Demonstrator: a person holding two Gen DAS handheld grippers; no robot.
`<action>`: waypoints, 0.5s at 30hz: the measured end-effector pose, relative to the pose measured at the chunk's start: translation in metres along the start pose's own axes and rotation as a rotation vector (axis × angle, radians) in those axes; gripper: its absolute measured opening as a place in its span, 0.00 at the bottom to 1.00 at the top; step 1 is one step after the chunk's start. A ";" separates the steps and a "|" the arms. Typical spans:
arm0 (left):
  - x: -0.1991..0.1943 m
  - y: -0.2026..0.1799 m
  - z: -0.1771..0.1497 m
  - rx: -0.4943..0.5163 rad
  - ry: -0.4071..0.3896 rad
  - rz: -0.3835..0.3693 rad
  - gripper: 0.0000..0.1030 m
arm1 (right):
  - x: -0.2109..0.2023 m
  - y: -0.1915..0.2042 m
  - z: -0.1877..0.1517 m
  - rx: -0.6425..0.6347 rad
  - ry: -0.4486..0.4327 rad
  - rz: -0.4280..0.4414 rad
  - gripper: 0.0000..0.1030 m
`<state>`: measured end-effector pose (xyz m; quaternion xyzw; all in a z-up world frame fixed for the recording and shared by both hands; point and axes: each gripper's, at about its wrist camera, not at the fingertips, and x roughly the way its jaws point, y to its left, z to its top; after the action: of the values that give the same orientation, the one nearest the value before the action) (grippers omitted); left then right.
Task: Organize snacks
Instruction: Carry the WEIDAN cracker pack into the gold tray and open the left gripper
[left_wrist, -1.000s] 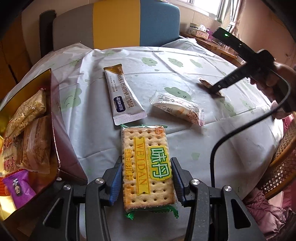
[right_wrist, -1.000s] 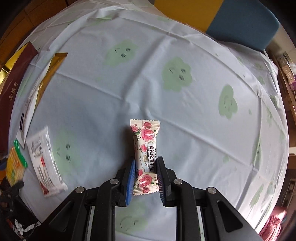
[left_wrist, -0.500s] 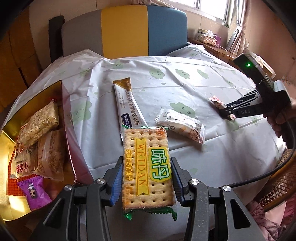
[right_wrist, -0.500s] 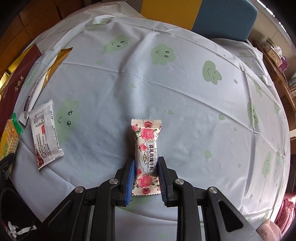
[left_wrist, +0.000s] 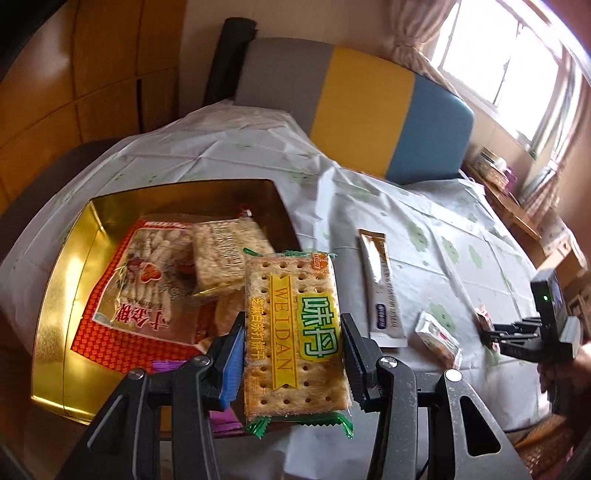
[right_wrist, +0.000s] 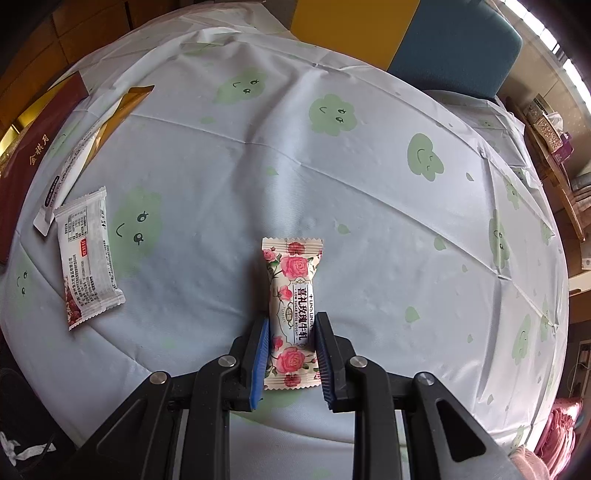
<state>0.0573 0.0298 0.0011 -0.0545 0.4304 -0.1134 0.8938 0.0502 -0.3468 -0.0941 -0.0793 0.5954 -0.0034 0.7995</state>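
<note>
While several wrapped snacks already lay in the gold-lined box, a yellow-labelled cracker packet was clamped in the left gripper above its edge; a rose-printed nougat was pinched in the right gripper over the table, where a white sachet and a gold-tipped stick pack remained unsorted.

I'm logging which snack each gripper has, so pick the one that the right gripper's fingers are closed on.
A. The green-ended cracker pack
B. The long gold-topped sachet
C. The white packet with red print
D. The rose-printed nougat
D: in the right wrist view the right gripper pinches the rose-printed nougat between its blue-padded fingers.
</note>
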 end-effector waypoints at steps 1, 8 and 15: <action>0.003 0.007 0.000 -0.016 0.004 0.014 0.46 | 0.002 0.001 -0.001 0.000 0.000 -0.001 0.24; 0.024 0.037 -0.010 -0.105 0.066 0.074 0.47 | -0.002 -0.003 0.002 0.004 0.001 -0.001 0.24; 0.018 0.041 -0.024 -0.090 0.061 0.159 0.47 | -0.002 -0.004 0.002 0.003 0.000 -0.001 0.24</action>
<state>0.0555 0.0651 -0.0354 -0.0566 0.4649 -0.0242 0.8832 0.0521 -0.3498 -0.0908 -0.0787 0.5955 -0.0047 0.7995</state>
